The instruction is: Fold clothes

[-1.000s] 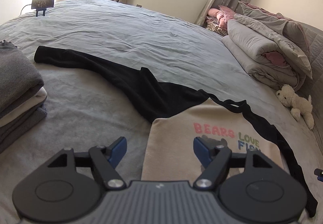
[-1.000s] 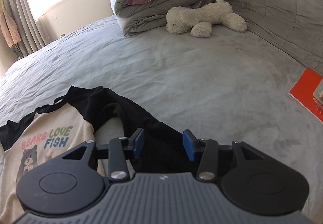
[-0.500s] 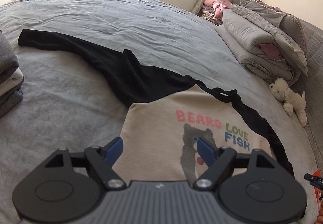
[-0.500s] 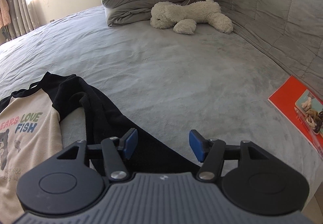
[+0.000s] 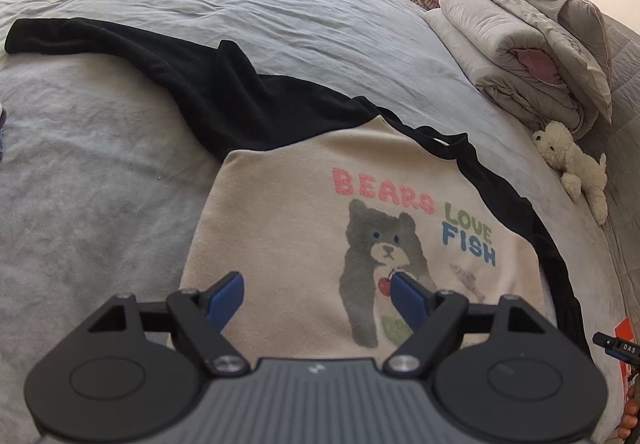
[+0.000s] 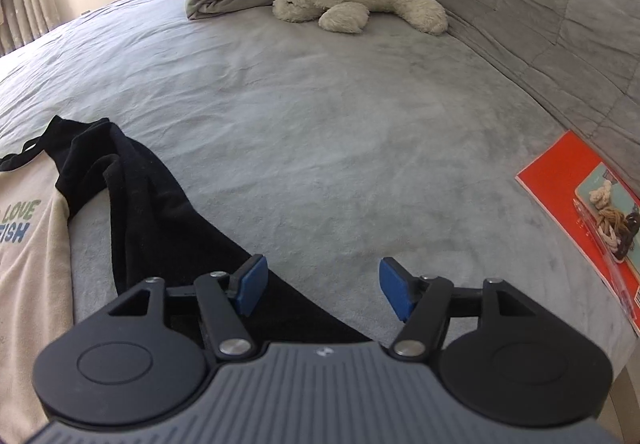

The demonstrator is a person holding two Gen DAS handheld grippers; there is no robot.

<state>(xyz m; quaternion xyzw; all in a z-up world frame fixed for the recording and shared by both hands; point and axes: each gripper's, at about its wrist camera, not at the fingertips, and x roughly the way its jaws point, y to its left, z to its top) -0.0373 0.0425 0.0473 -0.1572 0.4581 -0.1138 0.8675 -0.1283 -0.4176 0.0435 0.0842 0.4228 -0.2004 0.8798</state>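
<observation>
Left wrist view: the shirt point(image 5: 288, 228) lies flat beneath the left gripper point(image 5: 318, 294), jaws apart, empty. The right gripper point(image 6: 322, 284), jaws opening and empty, hovers beside the black sleeve point(image 6: 160, 212); folding that sleeve inward probably comes next.

Both claws lower & closer to shirt point(image 5: 304, 228); right claw point(image 6: 322, 290) jaws opening, now over black sleeve point(image 6: 168, 212) edge w/ nothing gripped.
</observation>
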